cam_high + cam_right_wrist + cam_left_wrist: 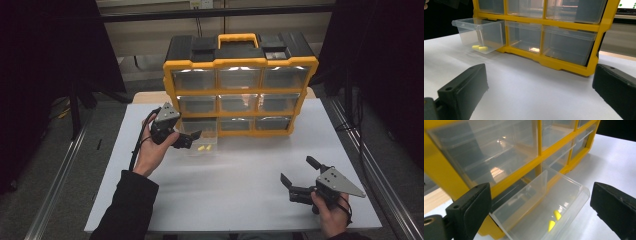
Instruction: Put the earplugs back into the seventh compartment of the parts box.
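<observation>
With jaws apart, the left gripper (192,138) hovers at the pulled-out clear plastic drawer (544,205) holding 2 small yellow pieces (554,219) in the yellow-framed organiser cabinet (240,92), while the right gripper (300,176) rests, jaws apart, on the white table (240,180); no lettering is legible.

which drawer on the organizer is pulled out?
The bottom-left drawer, by the left gripper. It juts forward of the yellow frame and holds two small yellow pieces; the other eight sit flush.

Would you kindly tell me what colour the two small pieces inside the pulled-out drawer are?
Yellow. The two small pieces show best in the left gripper view.
</observation>
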The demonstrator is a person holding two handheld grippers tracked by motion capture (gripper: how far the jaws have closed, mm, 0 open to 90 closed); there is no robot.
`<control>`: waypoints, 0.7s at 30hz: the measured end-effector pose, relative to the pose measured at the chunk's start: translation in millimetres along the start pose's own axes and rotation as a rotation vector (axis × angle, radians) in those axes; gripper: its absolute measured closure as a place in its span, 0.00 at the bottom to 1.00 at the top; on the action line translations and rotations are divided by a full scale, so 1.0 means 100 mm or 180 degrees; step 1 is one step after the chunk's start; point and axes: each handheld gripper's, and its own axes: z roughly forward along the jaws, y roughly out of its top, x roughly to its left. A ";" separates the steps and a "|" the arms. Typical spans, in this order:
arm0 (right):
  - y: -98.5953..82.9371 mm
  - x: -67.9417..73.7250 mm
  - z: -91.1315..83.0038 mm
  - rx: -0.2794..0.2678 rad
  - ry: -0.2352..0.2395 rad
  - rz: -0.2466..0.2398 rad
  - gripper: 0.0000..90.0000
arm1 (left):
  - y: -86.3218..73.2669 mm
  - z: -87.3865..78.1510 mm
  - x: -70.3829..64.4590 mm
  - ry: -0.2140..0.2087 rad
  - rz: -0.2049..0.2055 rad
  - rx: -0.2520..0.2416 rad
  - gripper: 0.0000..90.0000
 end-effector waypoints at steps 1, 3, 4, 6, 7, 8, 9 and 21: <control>0.00 0.00 0.00 0.0000 -0.0001 0.0001 0.00 | -0.03 -0.01 -0.01 0.0025 -0.0009 -0.0033 0.04; 0.00 0.00 0.00 -0.0002 -0.0004 0.0000 0.00 | -0.08 -0.02 -0.02 0.0072 -0.0057 -0.0099 0.04; 0.00 0.00 0.00 -0.0003 -0.0003 -0.0003 0.00 | -0.10 -0.03 -0.03 0.0103 -0.0083 -0.0134 0.04; 0.00 0.00 0.00 -0.0002 -0.0005 0.0000 0.00 | -0.16 -0.05 -0.04 0.0143 -0.0160 -0.0186 0.04; 0.00 0.00 0.00 -0.0002 -0.0007 -0.0002 0.00 | -0.19 -0.06 -0.04 0.0156 -0.0209 -0.0252 0.04; 0.00 0.00 0.00 -0.0002 -0.0007 0.0002 0.00 | -0.22 -0.06 -0.05 0.0161 -0.0239 -0.0289 0.04; 0.00 0.00 0.00 -0.0005 0.0003 0.0003 0.00 | -0.25 -0.07 -0.05 0.0175 -0.0236 -0.0327 0.04; 0.00 0.00 0.00 -0.0014 -0.0001 0.0001 0.00 | -0.49 -0.07 -0.18 0.0353 -0.0327 -0.0583 0.04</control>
